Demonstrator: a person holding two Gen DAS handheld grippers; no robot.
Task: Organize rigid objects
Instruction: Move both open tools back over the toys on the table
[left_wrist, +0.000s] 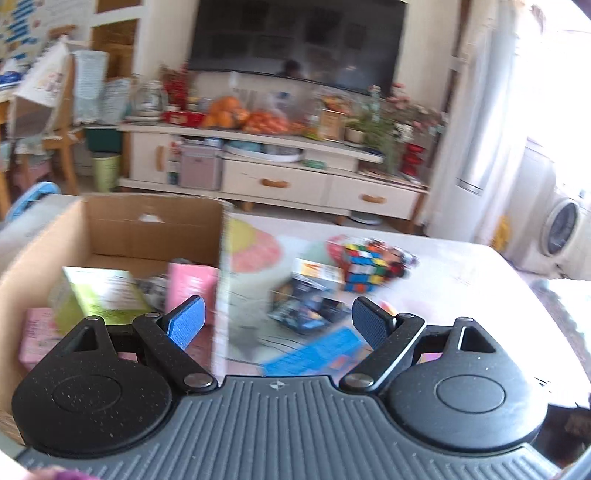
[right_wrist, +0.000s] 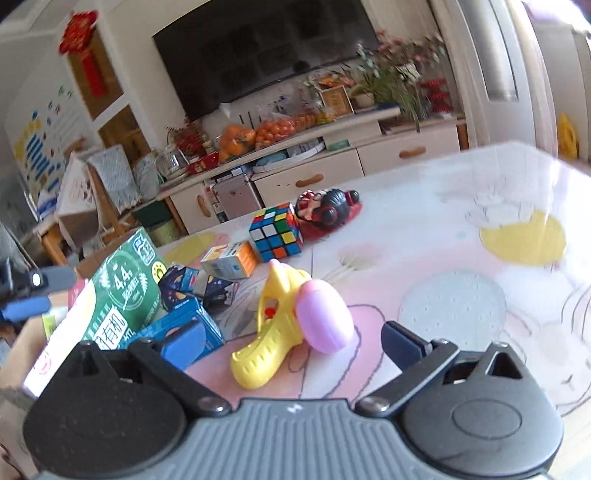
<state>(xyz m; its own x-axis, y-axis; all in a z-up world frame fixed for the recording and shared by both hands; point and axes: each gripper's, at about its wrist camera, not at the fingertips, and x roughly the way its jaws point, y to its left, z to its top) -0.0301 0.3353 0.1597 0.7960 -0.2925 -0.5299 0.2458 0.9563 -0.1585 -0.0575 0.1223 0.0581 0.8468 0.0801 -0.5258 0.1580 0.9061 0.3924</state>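
**Fingers spread wide over a table of toys and boxes**

Fingers of both our grippers stand released, nothing between the blue pads. Our right gripper (right_wrist: 291, 343) hovers low over the yellow toy with the pink-lilac round head (right_wrist: 291, 317), which lies on its side on the table cover (right_wrist: 461, 266), its ribbed yellow end toward us and just ahead of our spread pads. Our left gripper (left_wrist: 277, 321) hangs at the right wall of the cardboard box (left_wrist: 155, 225), one finger (left_wrist: 186, 321) over the box, the other over the table.

Beyond the yellow toy we count one colour cube (right_wrist: 276, 232), upright, with one red and black figure toy (right_wrist: 328, 212) touching or just behind it. One white and orange carton (right_wrist: 231, 260) lies beside the cube, two small dark blue boxes (right_wrist: 199, 286) sit close together nearer us, and one flat blue box (right_wrist: 184, 328) lies just under our right gripper's left finger. One green carton (right_wrist: 125, 291) leans at the box edge.

Inside the cardboard box, in the blurred left wrist view, we make out one light green carton (left_wrist: 99, 291) and at least two pink packs (left_wrist: 192, 288); the rest we cannot tell.

Right of the yellow toy the table cover lies bare up to its far and right edges.
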